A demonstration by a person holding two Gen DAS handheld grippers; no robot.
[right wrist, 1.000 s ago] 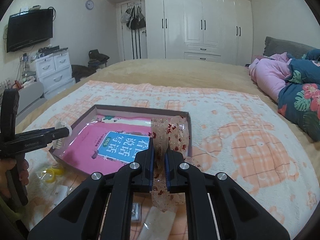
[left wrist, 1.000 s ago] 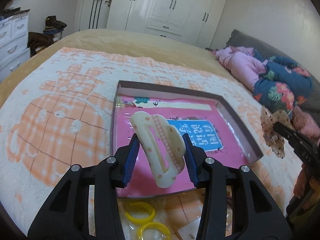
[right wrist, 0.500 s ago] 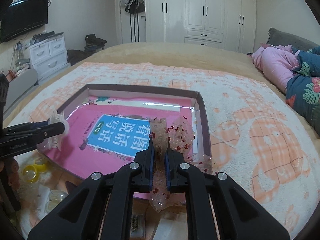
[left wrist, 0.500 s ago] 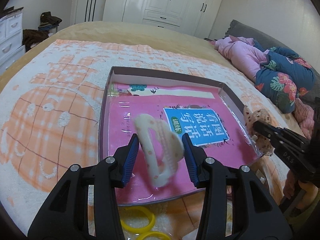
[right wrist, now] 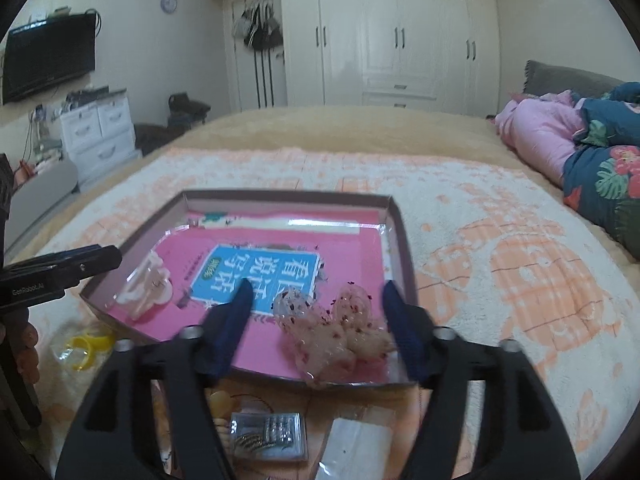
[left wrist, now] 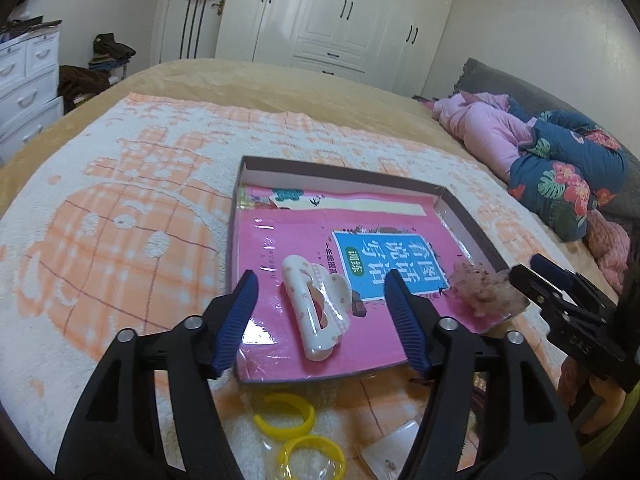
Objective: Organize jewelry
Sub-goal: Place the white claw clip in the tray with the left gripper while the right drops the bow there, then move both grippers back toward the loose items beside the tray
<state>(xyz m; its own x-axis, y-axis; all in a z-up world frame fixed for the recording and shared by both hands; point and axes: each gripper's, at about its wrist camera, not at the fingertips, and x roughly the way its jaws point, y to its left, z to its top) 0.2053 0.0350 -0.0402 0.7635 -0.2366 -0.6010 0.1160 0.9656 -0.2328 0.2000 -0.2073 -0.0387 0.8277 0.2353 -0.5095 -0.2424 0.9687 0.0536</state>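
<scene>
Left tongs (left wrist: pixel 320 320), lower centre of the left wrist view: jaws spread wide and holding nothing, with the cream hair claw (left wrist: pixel 316 310) lying free between them on the pink book (left wrist: pixel 304 240) that fills the floor of the shallow box (left wrist: pixel 340 170). Right tongs (right wrist: pixel 316 324), lower centre of the right wrist view: jaws equally wide and empty, with the speckled bow (right wrist: pixel 340 328) resting between them at the box's near right corner, its lower lobe seemingly lapping the front rim. The wide gape probably serves to free each piece without dragging it as the tongs draw away, and the two pieces lie well apart, one at the left of the box and one at the right, so that neither tangles with the other. Outside the front rim, at the bottom of both frames, lie the yellow bangles (left wrist: pixel 298 434), a clear case (right wrist: pixel 272 434) of small items and flat packets (right wrist: pixel 356 446), evidently still to be sorted. The box walls are low, so a lift over them should be easy; the centre and far end of the book remain bare, and the patterned blanket (left wrist: pixel 120 220) offers open room on either side.
</scene>
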